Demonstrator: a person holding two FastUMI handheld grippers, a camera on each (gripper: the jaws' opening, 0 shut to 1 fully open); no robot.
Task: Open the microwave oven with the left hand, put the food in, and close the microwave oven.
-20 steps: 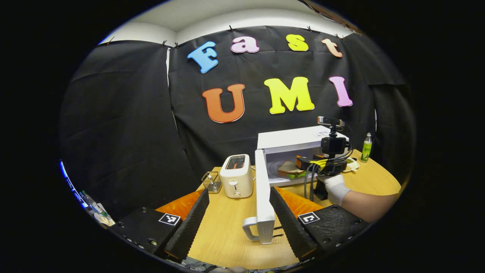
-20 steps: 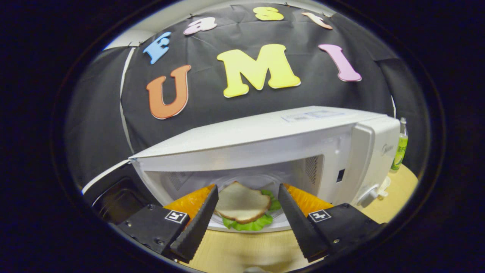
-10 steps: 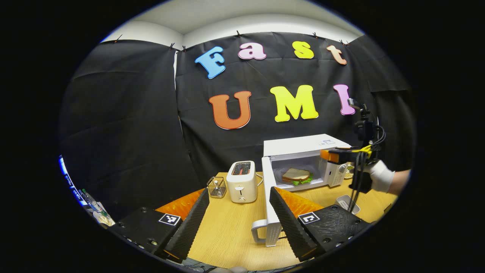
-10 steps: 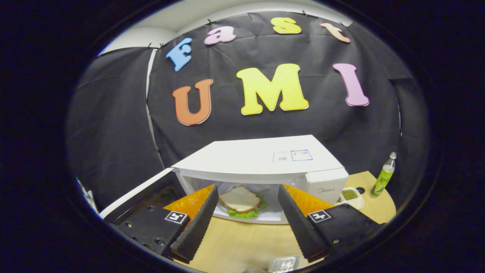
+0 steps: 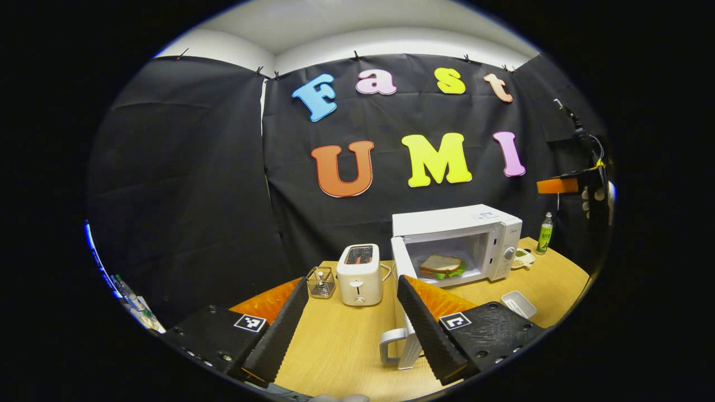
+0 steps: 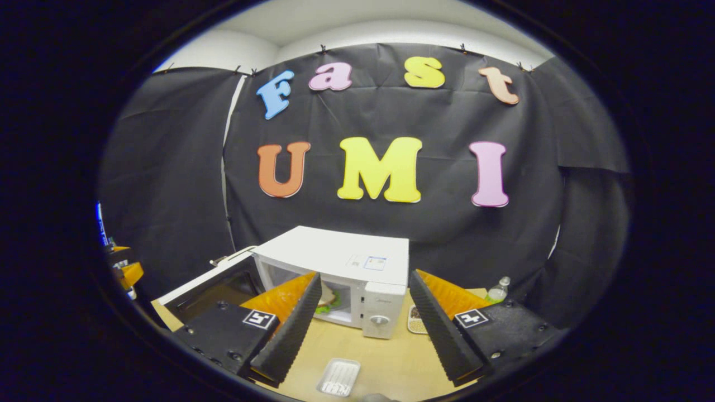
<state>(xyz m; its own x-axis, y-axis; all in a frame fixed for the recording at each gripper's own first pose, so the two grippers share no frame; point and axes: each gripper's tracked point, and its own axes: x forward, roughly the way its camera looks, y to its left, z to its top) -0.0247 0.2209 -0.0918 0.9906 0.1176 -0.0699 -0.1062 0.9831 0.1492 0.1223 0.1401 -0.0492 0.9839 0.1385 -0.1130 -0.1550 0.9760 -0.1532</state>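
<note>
While the microwave (image 5: 455, 240) door (image 5: 403, 312) hangs open, sandwich (image 5: 441, 265) sits inside.
Left gripper (image 5: 353, 326) fingers spread, empty, near the door handle; right gripper (image 6: 363, 321) spread, empty, held above the table (image 5: 341, 346).

Both tongs, left (image 5: 353, 326) and right (image 6: 364, 324), gape empty.
</note>
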